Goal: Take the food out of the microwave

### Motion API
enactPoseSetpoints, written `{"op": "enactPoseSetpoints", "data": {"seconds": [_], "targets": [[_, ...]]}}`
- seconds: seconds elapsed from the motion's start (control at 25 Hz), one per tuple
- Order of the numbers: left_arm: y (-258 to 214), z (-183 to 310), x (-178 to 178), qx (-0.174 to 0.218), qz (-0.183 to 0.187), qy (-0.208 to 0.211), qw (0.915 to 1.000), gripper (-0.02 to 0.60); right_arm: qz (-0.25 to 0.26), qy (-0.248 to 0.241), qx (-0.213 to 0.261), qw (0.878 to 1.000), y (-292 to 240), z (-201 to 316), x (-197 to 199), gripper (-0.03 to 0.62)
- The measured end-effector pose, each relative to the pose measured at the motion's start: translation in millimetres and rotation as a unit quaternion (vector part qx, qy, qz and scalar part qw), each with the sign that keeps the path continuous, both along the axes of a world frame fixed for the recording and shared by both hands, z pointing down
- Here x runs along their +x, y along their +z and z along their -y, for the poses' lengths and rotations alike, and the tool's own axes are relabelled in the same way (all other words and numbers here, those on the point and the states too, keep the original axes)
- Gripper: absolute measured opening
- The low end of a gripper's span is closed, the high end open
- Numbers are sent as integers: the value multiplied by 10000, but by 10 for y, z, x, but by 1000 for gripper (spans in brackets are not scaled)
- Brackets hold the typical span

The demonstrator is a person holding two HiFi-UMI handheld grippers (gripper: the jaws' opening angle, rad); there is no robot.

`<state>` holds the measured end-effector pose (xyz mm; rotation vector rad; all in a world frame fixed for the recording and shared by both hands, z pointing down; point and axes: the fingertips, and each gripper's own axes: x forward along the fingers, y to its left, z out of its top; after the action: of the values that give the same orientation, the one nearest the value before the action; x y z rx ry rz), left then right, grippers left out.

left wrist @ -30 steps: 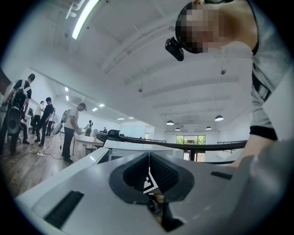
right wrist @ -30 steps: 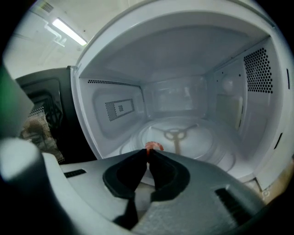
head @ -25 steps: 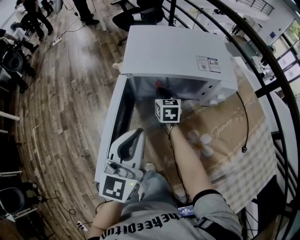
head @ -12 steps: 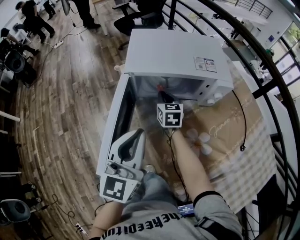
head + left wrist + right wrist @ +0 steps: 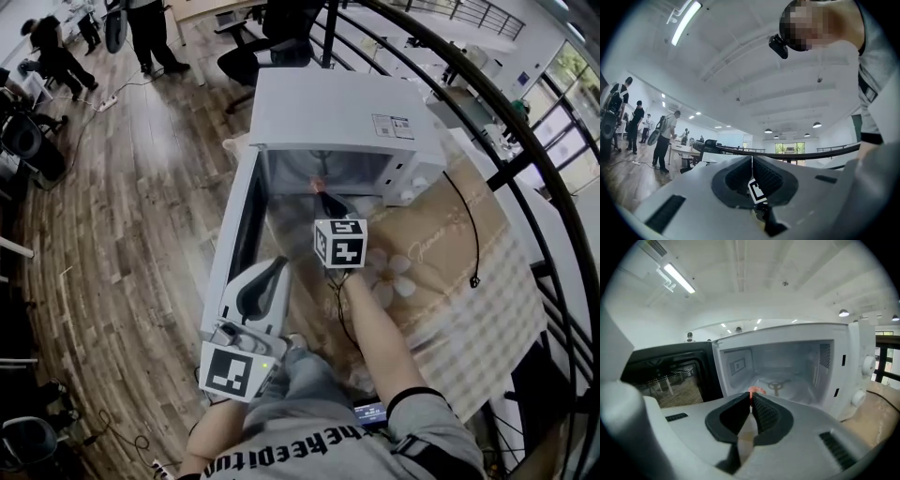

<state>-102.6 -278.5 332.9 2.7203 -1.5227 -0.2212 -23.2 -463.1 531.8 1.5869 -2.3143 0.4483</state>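
One pink food piece [image 5: 757, 390] between tips of right gripper [image 5: 751, 398]

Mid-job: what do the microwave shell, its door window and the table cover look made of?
Microwave shell: smooth white painted sheet metal, judging by flat panels and crisp folds.
Door window: dark glass or plastic backed by perforated mesh.
Table cover: tan cloth, probably, with flower print and checked border.
Pink food in the right gripper: too small to tell.

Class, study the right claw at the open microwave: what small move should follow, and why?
Probably draw the right claw back over the tablecloth: its jaws are closed on a pink food piece at the mouth of the open microwave.
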Motion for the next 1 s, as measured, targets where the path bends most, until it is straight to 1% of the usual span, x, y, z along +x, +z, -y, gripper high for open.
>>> {"op": "enactPoseSetpoints", "data": {"seconds": [0.16, 1.0], "targets": [[-64, -129, -32, 39, -26, 62, 10000, 11, -7, 68, 135, 9999, -176, -220, 41, 18], [-380, -839, -396, 243, -84, 49, 9997, 11, 333, 242, 846, 9956, -1113, -1519, 79, 20]]}}
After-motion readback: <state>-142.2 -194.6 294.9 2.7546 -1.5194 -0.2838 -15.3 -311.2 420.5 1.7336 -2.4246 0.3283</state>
